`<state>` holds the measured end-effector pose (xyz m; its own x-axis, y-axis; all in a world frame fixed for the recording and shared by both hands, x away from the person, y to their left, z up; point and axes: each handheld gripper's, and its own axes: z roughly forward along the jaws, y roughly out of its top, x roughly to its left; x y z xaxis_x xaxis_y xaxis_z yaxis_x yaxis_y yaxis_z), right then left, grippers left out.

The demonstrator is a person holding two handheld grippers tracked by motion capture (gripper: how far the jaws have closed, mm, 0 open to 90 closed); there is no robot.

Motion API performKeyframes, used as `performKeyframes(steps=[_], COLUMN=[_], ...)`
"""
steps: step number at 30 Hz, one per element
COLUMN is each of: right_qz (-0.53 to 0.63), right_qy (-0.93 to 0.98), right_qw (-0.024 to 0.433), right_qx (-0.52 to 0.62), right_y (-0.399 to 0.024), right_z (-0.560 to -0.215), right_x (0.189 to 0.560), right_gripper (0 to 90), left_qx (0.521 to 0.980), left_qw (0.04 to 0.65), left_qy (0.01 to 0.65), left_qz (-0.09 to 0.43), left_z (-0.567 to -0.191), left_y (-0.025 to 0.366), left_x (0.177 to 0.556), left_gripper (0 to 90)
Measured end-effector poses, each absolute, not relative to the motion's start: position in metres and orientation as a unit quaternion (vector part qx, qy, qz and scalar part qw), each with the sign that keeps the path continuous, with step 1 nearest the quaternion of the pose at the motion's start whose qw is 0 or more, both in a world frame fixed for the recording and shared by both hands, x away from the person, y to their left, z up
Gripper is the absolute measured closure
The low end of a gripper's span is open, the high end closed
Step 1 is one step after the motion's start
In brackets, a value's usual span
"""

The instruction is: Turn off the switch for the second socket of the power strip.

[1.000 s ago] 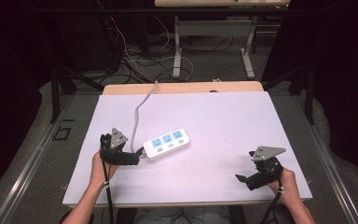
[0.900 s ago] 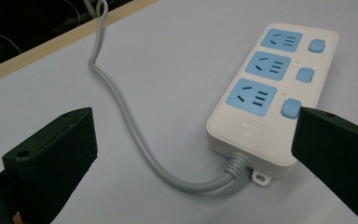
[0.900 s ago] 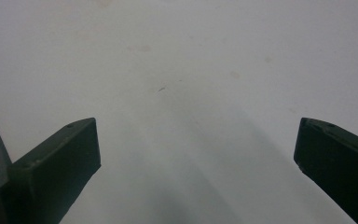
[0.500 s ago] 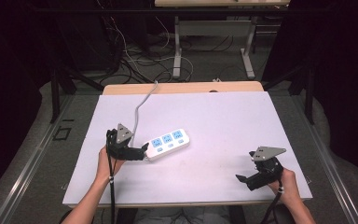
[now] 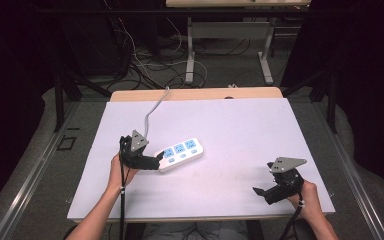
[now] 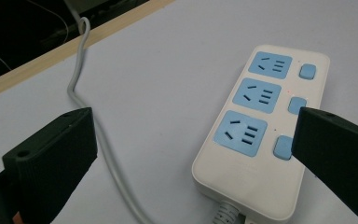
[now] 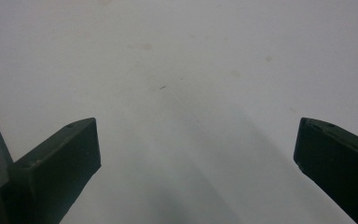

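Observation:
A white power strip (image 5: 181, 153) with three blue sockets and blue switches (image 6: 261, 131) lies left of centre on the white table top (image 5: 240, 130). Its grey cable (image 5: 150, 112) runs off toward the far edge. My left gripper (image 5: 156, 160) is open at the strip's cable end; in the left gripper view its jaws stand wide apart, one over the strip's switch side, the other left of the cable (image 6: 100, 144). My right gripper (image 5: 261, 193) is open near the front right corner, over bare table (image 7: 191, 93), with nothing between its jaws.
The table's far wooden edge (image 5: 195, 94) borders the white top. Beyond it on the floor lie tangled cables (image 5: 140, 65) and the metal legs of another desk (image 5: 190, 50). A dark rail (image 5: 35, 170) runs along the left side.
My left gripper has moved right, up to the cable end of the power strip. The right gripper has stayed in place.

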<state>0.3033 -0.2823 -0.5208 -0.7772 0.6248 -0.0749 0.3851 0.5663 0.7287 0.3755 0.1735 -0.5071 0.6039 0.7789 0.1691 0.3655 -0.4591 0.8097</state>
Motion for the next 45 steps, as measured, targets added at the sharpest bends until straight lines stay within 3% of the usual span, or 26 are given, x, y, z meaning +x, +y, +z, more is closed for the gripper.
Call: performKeyframes(steps=[45], right_qz=[0.352], right_qy=[0.876], right_qw=[0.166], right_qx=[0.286], right_y=[-0.279], right_z=[-0.521], right_x=[0.302], right_gripper=[0.1], left_qx=[0.831], left_qw=[0.378], left_qy=[0.333], left_qz=[0.238], left_z=[-0.514], left_y=[0.131], left_x=[0.394], left_gripper=[0.0])
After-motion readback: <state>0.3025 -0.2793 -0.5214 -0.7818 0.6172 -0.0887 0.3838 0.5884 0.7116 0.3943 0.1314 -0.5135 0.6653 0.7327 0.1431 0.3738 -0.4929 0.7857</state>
